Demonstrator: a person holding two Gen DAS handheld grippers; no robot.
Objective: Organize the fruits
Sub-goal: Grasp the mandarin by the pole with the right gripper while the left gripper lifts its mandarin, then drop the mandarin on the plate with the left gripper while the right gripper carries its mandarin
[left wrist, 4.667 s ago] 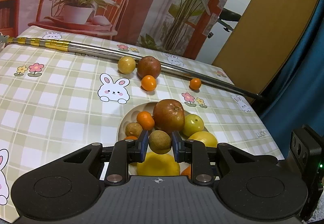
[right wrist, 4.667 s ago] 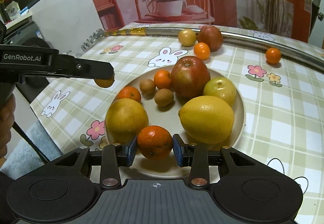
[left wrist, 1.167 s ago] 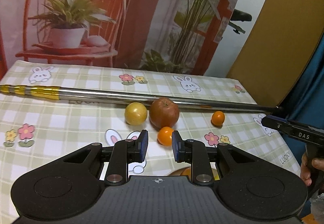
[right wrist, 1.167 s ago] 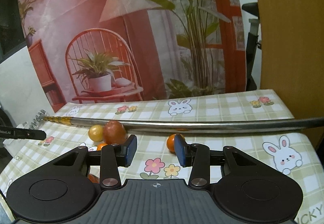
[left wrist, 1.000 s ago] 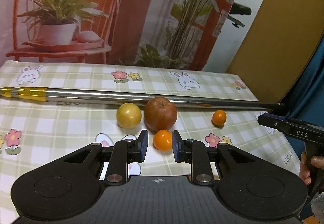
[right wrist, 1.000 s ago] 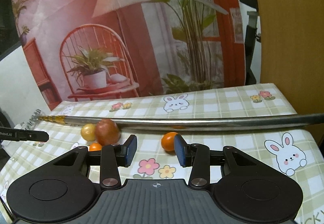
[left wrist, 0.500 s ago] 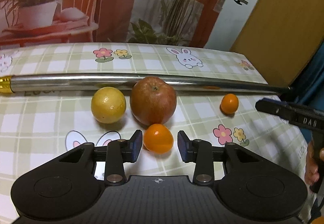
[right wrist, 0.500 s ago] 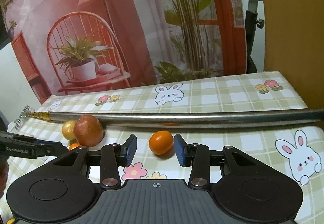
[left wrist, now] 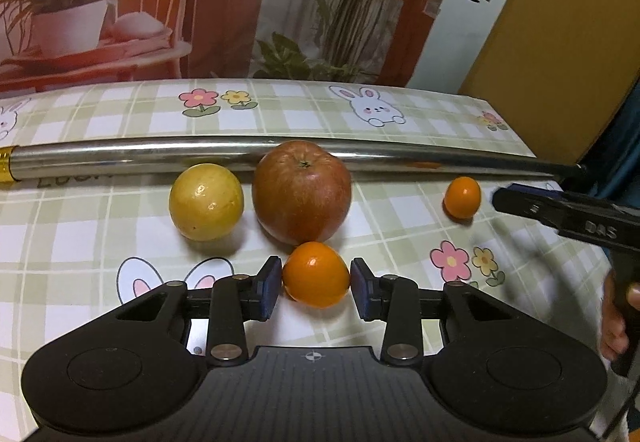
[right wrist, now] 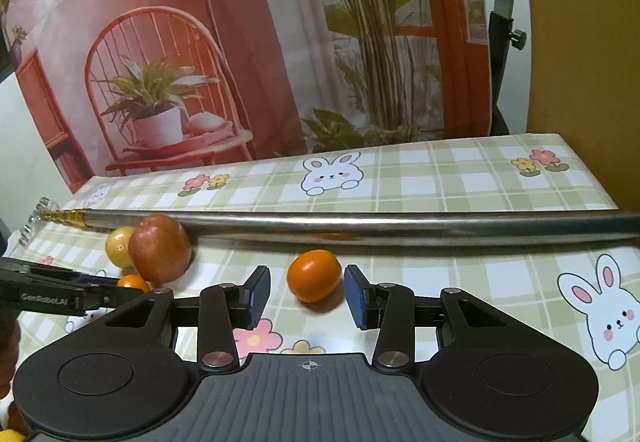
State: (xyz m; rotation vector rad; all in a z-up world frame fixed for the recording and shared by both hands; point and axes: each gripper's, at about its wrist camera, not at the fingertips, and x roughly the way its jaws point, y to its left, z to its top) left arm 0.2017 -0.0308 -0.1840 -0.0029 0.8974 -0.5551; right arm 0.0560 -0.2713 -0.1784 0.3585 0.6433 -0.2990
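Left gripper (left wrist: pixel 316 285), angled down toward the table: its two blue pads (left wrist: pixel 267 286) flank a small orange (left wrist: pixel 316 274) that rests on the checked tablecloth (left wrist: pixel 80 226). A sliver of cloth shows on either side of the fruit, so the pads are parted and press on nothing. Directly beyond this orange stands a red apple (left wrist: pixel 302 192), touching or nearly touching it; a yellow round fruit (left wrist: pixel 206 201) lies just to the apple's left, apart from it. Behind both runs a long metal pole (left wrist: pixel 160 154) with a gold-coloured end (the apple sits against it).

Right gripper (right wrist: pixel 306 297), likewise tilted downward: its fingers stand apart with clear gaps around a second small orange (right wrist: pixel 314 275), which sits on the cloth slightly ahead of the pads, near the pole (right wrist: pixel 400 228). Nothing is gripped here either.

Each tool appears in the other's view: the right one enters the left camera's picture from the right edge, held by a hand (left wrist: pixel 614 318) low at the edge; the left one enters the right camera's picture at lower left, beside the apple (right wrist: pixel 160 248).
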